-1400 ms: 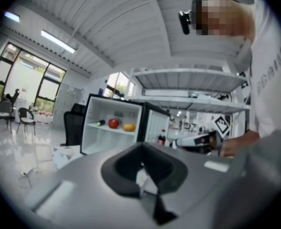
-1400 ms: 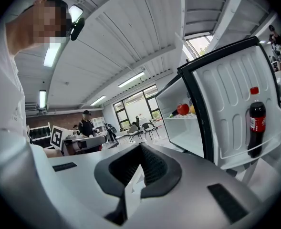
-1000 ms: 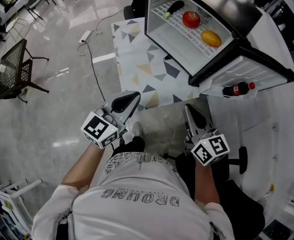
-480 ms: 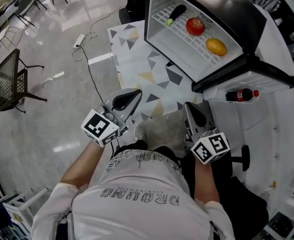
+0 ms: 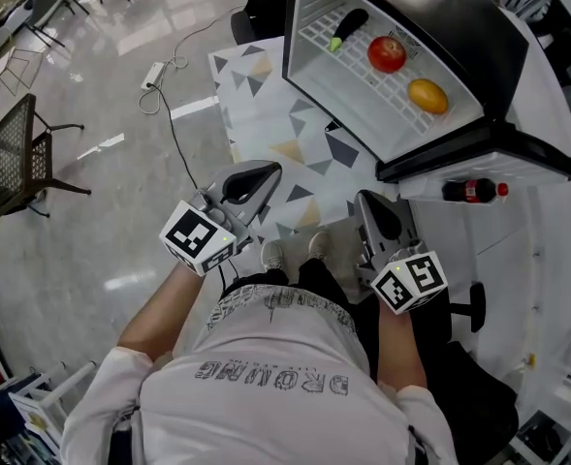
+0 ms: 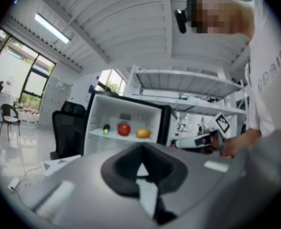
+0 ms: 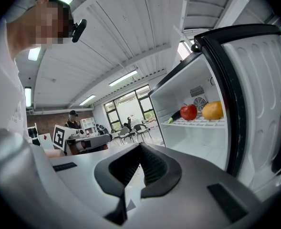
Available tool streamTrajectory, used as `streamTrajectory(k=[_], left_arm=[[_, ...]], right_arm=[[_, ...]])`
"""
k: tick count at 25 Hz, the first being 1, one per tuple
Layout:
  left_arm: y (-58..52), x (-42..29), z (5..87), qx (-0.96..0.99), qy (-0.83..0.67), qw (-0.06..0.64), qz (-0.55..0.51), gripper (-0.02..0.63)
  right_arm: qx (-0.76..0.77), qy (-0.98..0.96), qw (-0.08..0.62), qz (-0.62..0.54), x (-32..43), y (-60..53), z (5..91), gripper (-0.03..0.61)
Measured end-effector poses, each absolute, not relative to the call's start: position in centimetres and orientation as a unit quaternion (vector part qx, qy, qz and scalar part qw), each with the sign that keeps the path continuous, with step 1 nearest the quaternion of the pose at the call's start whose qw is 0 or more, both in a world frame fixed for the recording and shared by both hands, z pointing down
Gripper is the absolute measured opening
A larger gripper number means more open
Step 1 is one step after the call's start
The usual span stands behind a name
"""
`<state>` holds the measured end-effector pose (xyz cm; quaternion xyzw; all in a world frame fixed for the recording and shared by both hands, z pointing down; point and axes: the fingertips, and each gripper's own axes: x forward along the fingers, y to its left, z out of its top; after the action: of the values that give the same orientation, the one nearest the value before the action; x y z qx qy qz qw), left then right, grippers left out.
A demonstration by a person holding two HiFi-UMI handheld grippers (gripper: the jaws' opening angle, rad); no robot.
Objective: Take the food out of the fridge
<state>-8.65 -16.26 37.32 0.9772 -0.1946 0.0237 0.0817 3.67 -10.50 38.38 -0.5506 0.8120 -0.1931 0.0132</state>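
Left tool (image 5: 262,174) and right tool (image 5: 372,206) are both clenched on nothing, held out in front of the person, well short of the open fridge (image 5: 358,114). On its wire shelf (image 5: 363,61) lie a dark eggplant (image 5: 348,25), a red apple (image 5: 387,53) and an orange fruit (image 5: 428,95), in a row.
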Motion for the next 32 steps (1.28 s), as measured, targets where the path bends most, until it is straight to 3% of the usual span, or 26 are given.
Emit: streamTrajectory(k=[16, 32], left_arm=[[-20.1, 0.0, 36.8, 0.98, -0.188, 0.052, 0.045, 0.008], [-23.9, 13.6, 36.6, 0.988, -0.117, -0.035, 0.094, 0.043]], right_arm=[[-0.52, 0.835, 0.019, -0.18, 8.2, -13.8, 37.4, -0.011], [-0.492, 0.846, 0.028, -0.204, 12.1, -13.7, 38.4, -0.011]])
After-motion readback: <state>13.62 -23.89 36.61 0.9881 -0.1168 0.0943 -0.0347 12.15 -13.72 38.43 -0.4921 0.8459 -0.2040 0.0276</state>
